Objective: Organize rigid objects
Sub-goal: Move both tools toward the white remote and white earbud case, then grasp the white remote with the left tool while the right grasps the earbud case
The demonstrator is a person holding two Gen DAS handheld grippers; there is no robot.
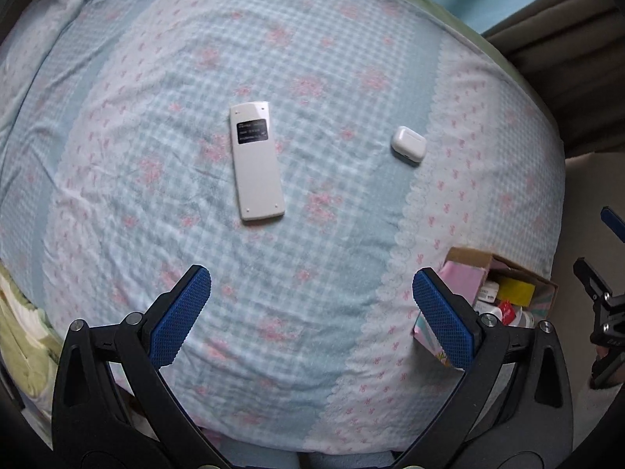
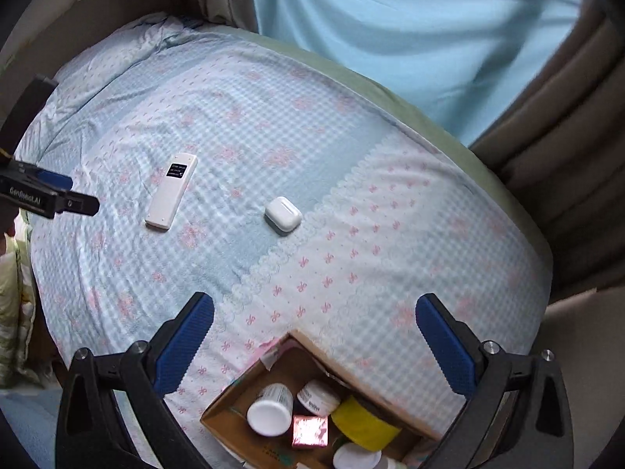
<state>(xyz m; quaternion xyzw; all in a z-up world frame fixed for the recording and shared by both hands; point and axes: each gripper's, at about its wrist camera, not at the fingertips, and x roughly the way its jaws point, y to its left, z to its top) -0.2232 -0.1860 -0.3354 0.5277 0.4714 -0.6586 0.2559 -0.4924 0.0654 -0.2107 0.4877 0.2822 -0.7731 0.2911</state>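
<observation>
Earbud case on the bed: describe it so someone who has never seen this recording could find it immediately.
Start from the bed with its blue-and-pink checked cover, then find the scalloped seam running across it. The earbud case lies just beside that seam, apart from the cardboard box of jars. It is small, white, rounded and pebble-like, unlike the long flat remote with a black label lying nearby.
</observation>
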